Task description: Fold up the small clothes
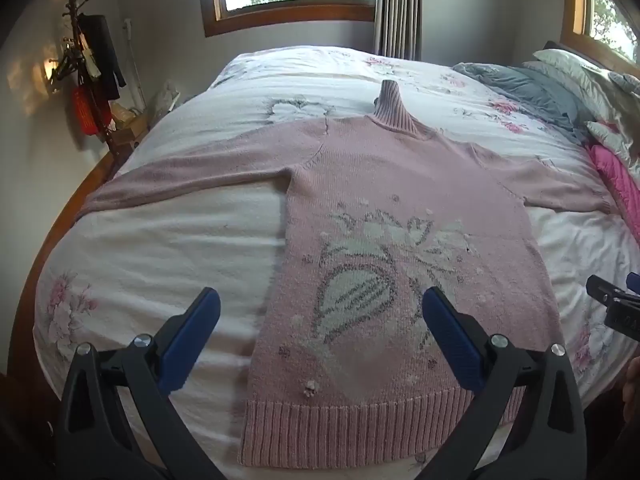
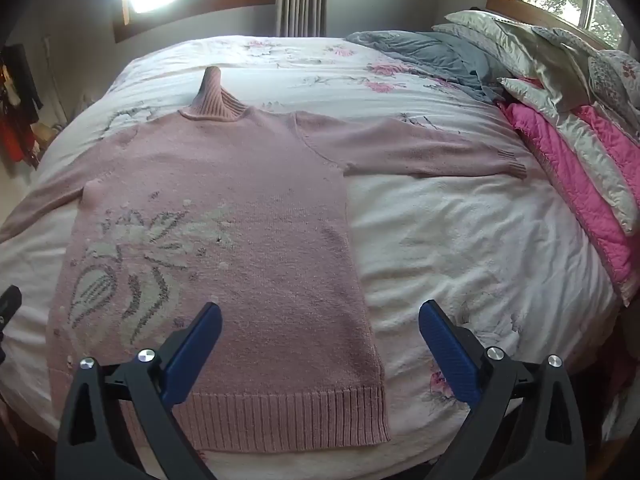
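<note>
Left wrist view: pink sweater (image 1: 400,240) spread flat, front up, across the centre of the frame on the bed (image 1: 180,240), turtleneck toward the top, ribbed hem (image 1: 360,428) at the bottom, both sleeves stretched out to left and right. Left gripper (image 1: 320,320) hovering over the lower left part of the body, fingers (image 1: 192,336) spread wide, pinching nothing. A sliver of the right gripper (image 1: 612,304) at the right edge.

Right wrist view: same sweater filling left and centre, right sleeve (image 2: 420,152) reaching toward the upper right, cuff near a pink quilt (image 2: 580,168). Right gripper (image 2: 320,328) spread wide over the lower right side of the body and bare bedding, nothing held.

Judged as the very start: laid out, no fold made yet. Next likely calls for pinching a sleeve or side edge and carrying it across the body, keeping the knit flat.
</note>
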